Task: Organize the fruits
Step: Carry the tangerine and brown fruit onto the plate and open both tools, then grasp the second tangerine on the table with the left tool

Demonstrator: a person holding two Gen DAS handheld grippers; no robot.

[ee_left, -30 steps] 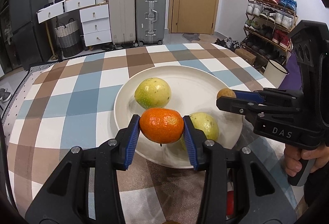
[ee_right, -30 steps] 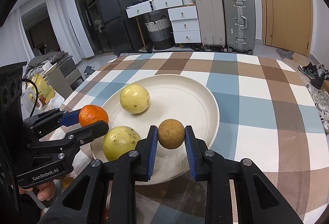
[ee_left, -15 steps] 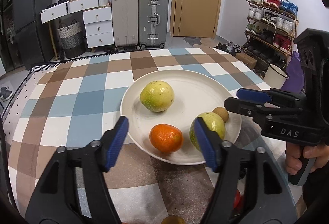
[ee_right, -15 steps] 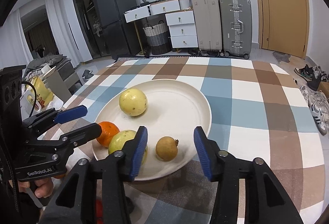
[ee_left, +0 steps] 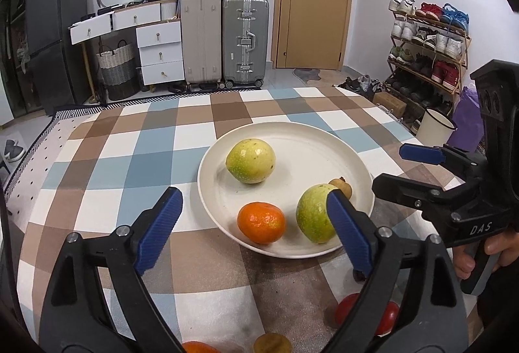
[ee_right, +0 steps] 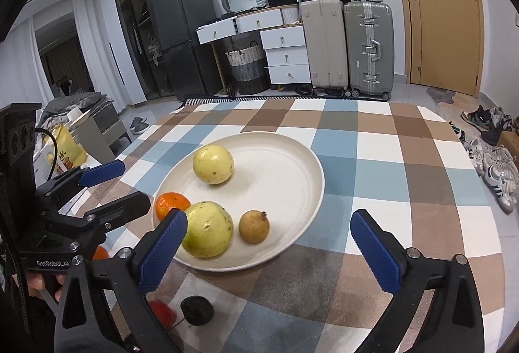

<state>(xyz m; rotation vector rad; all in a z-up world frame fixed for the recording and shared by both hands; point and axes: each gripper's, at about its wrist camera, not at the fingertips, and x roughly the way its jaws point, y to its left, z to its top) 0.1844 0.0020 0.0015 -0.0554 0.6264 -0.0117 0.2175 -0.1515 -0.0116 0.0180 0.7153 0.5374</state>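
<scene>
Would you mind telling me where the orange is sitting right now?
The orange lies on the white plate near its front edge, beside a yellow-green fruit; in the left wrist view it shows between that gripper's open fingers.

Both views are evenly lit by soft indoor light from above — the fruits throw only short, pale shadows on the plate (ee_left: 324,139). Focus is sharp around the plate, with no strong glare. Far from the plate the fisheye bends the door (ee_right: 444,12) and walls, and the corners are black.
</scene>
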